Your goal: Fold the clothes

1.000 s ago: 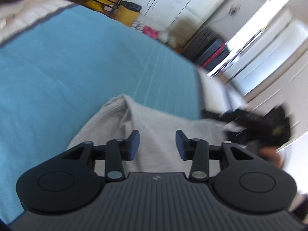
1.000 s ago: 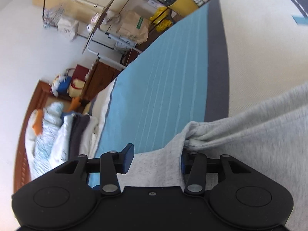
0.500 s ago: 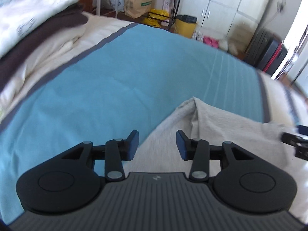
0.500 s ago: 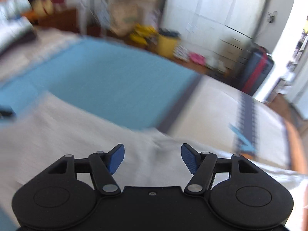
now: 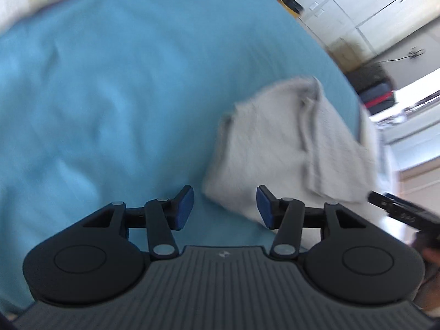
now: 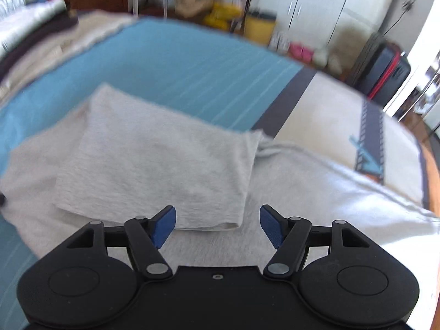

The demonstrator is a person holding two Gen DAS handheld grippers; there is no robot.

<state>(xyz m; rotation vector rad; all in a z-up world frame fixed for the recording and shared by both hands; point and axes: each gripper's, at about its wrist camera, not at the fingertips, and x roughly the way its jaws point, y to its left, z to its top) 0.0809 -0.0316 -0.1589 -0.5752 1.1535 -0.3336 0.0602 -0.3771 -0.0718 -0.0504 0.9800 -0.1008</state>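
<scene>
**Grey garment lying part-folded on the bed, both claws standing wide**

The grey garment [image 6: 154,162] is lying on the blue bedspread [image 6: 192,66], with one flap doubled over onto the wider spread of the same cloth beneath it, so that a neat edge is showing along the flap's near side. The right claw [image 6: 217,227] is hovering just short of that edge, its jaws standing wide and gripping nothing (the blue pads are bare). The left claw [image 5: 224,210] is likewise gaping, holding nothing, with the garment's near corner lying just beyond its right pad and the bare bedspread ahead of the other.

The doubled flap is suggesting a fold laid on purpose: cloth brought inward to narrow the piece. The stretch of garment running away to the right of the flap is still lying single and slightly rumpled, so the folding is probably not complete. Both claws being free beside the garment is fitting either a release or an approach; the views are not settling which.

Beyond the garment, the bedspread is giving way to a dark band and then a cream blanket [image 6: 338,115]. Further off, past the bed's far edge, white wardrobes [image 6: 316,8], a yellow bin [image 6: 258,27] and a dark suitcase [image 6: 385,71] are standing, all blurred.
</scene>
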